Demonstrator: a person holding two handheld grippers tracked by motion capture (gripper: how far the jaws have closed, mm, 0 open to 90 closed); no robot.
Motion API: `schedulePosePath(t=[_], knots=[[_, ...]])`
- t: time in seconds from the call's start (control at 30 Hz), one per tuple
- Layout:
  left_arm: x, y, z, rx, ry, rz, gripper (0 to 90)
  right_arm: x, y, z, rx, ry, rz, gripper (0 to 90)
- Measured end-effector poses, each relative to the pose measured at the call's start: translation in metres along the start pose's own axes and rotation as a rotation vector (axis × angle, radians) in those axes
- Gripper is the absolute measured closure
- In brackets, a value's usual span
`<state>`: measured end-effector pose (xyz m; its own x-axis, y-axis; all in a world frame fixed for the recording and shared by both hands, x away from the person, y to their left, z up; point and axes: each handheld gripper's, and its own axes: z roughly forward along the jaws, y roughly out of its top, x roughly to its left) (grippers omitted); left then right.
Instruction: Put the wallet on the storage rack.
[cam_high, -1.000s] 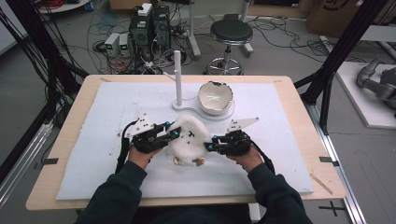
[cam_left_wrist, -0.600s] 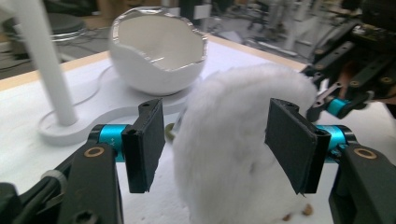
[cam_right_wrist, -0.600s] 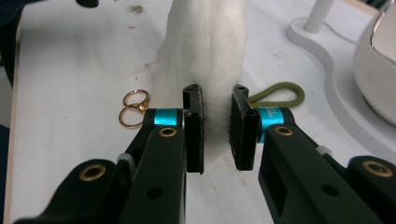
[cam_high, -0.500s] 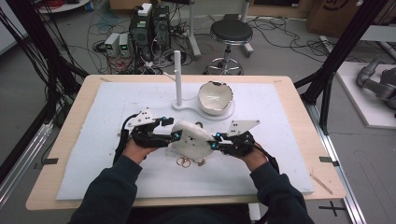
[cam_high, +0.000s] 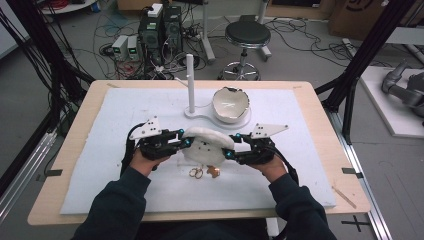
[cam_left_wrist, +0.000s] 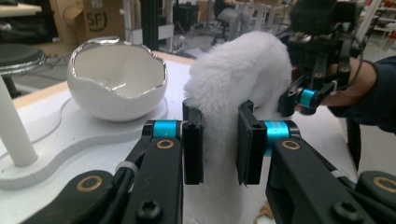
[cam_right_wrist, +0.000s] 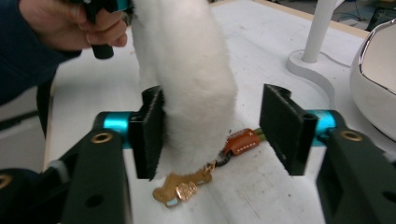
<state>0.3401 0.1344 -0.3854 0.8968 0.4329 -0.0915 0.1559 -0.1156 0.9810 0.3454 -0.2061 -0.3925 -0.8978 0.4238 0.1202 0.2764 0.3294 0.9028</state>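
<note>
High view, one fluffy white pouch (cam_high: 206, 145), left hand-held gripper (cam_high: 186, 143) clamping it, right hand-held gripper (cam_high: 231, 148) just opened, one bowl (cam_high: 230, 105).

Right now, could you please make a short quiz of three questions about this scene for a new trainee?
1. True or false: the left gripper is shut on the white fluffy keychain.
2. What stands nearest to the white egg-shaped bowl? A) a red cup B) a white post C) a blue box
3. Fill in: in the right gripper view, the fluffy piece touches only one pad of the right gripper, so its jaws stand ____.

Key: 1 true. 2 B. 3 open; they have just been opening, with the fluffy piece between them and its gold charms hanging below.
</note>
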Motion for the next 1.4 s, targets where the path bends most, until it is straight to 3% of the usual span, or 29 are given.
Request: schedulePosePath(t=[0.17,0.23,0.27,0.3,0.37,0.4,0.43,0.47,0.6,0.7,0.93,1.03,1.07,1.2,1.4], knots=[[-0.001,0.001,0.000,-0.053,-0.011,-0.009,75.3,-0.002,-0.001,0.001,-0.029,0.058,0.054,40.7],[-0.002,0.001,0.000,-0.057,-0.010,-0.011,75.3,-0.003,-0.001,0.001,-0.037,0.071,0.067,44.2],[-0.001,0.000,0.000,-0.052,-0.006,-0.010,75.3,-0.003,-0.001,0.000,-0.041,0.090,0.067,56.0],[-0.001,-0.001,0.001,-0.054,-0.001,-0.016,75.3,-0.003,-0.001,0.000,-0.041,0.090,0.067,56.0],[0.001,-0.005,0.001,-0.054,0.018,-0.045,74.4,-0.003,-0.001,0.000,-0.046,0.105,0.056,68.5],[0.003,-0.008,0.002,-0.027,0.037,-0.064,72.5,-0.003,-0.001,-0.001,-0.045,0.100,0.048,71.6],[0.004,-0.009,0.003,-0.008,0.050,-0.073,68.5,-0.003,-0.001,-0.002,-0.043,0.091,0.038,73.2],[0.005,-0.010,0.004,0.021,0.077,-0.089,56.8,-0.003,0.000,-0.003,-0.037,0.067,0.027,74.5],[0.011,-0.009,-0.002,0.029,0.137,-0.122,47.3,-0.004,0.002,-0.010,-0.060,0.033,0.016,75.0],[0.018,-0.009,-0.012,0.026,0.180,-0.134,45.9,-0.003,0.007,-0.019,-0.085,-0.009,-0.012,75.4],[0.034,-0.011,-0.040,0.026,0.307,-0.158,45.8,-0.004,0.026,-0.037,-0.087,-0.113,-0.062,77.1],[0.039,-0.014,-0.047,0.033,0.343,-0.165,46.2,-0.009,0.038,-0.042,-0.067,-0.178,-0.088,78.0],[0.040,-0.014,-0.049,0.038,0.356,-0.166,46.3,-0.011,0.048,-0.044,-0.034,-0.238,-0.123,78.1],[0.045,-0.018,-0.052,0.057,0.383,-0.176,46.4,-0.018,0.061,-0.047,-0.001,-0.294,-0.172,78.0],[0.047,-0.021,-0.051,0.069,0.381,-0.189,46.4,-0.037,0.088,-0.051,0.045,-0.359,-0.205,77.9]])
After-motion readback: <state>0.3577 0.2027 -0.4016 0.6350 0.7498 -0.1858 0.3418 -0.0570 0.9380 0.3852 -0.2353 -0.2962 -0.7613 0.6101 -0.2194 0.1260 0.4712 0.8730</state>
